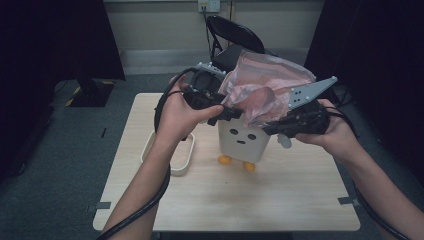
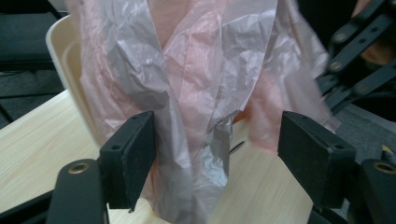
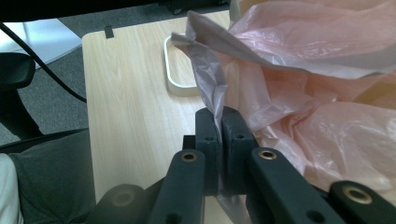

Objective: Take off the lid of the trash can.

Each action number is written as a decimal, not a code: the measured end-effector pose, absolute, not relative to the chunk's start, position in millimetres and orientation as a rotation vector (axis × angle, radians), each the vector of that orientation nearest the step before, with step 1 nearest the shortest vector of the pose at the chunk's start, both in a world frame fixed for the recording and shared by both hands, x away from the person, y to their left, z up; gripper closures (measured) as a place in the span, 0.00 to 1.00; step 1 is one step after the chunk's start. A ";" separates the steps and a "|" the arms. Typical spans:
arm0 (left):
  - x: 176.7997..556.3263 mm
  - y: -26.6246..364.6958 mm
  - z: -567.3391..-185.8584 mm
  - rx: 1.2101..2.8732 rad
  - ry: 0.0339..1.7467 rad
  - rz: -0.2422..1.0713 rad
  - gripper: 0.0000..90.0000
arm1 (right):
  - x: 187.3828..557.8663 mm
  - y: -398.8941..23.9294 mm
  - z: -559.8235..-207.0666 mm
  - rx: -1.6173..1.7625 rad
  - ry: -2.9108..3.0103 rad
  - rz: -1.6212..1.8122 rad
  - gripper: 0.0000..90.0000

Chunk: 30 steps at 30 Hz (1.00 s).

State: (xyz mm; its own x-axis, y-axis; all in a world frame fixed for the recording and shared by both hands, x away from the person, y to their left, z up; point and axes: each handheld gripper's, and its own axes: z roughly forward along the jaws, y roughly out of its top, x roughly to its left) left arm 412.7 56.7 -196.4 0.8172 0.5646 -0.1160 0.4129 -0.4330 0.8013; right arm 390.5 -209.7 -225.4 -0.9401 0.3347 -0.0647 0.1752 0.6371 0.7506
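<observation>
A cream bin (image 1: 243,142) with a painted face and orange feet stands at mid-table. A crumpled pink plastic bag (image 1: 265,80) billows over its top. My left gripper (image 1: 227,112) is at the bag's left side, over the bin's rim. In the left gripper view it (image 2: 215,135) stands open, with a fold of the bag (image 2: 196,93) hanging loose between the jaws and the bin's cream rim (image 2: 58,46) behind. My right gripper (image 1: 270,129) is at the bag's right side. In the right gripper view it (image 3: 220,135) is shut on a thin edge of the bag (image 3: 317,84).
A cream oval ring (image 1: 172,155) lies on the wooden table (image 1: 280,195) left of the bin, also in the right gripper view (image 3: 180,86). A black folding chair (image 1: 235,35) stands behind the table. Dark curtains hang on both sides. The table's near half is bare wood.
</observation>
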 end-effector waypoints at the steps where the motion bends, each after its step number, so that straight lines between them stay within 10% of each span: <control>1: 412.6 55.7 -195.8 2.087 0.719 0.219 0.31 | 390.7 -208.3 -226.6 0.419 2.666 1.186 0.97; 5: 415.7 54.9 -195.7 2.096 0.715 0.278 0.41 | 391.2 -204.3 -230.9 0.407 2.677 1.164 0.97; 14: 415.1 68.6 -190.8 2.146 0.742 0.258 0.98 | 394.7 -212.5 -238.0 0.440 2.668 1.165 0.97; 30: 409.9 122.4 -220.5 2.213 0.809 0.256 1.00 | 397.8 -259.6 -261.8 0.599 2.597 1.212 0.99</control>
State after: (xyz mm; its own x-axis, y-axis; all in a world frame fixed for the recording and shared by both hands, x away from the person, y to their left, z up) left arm 409.9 122.4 -220.5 0.7797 0.6228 -0.0647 0.4720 -0.5167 0.7144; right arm 397.8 -259.6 -261.8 -0.8946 0.4464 -0.0209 0.2708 0.5786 0.7694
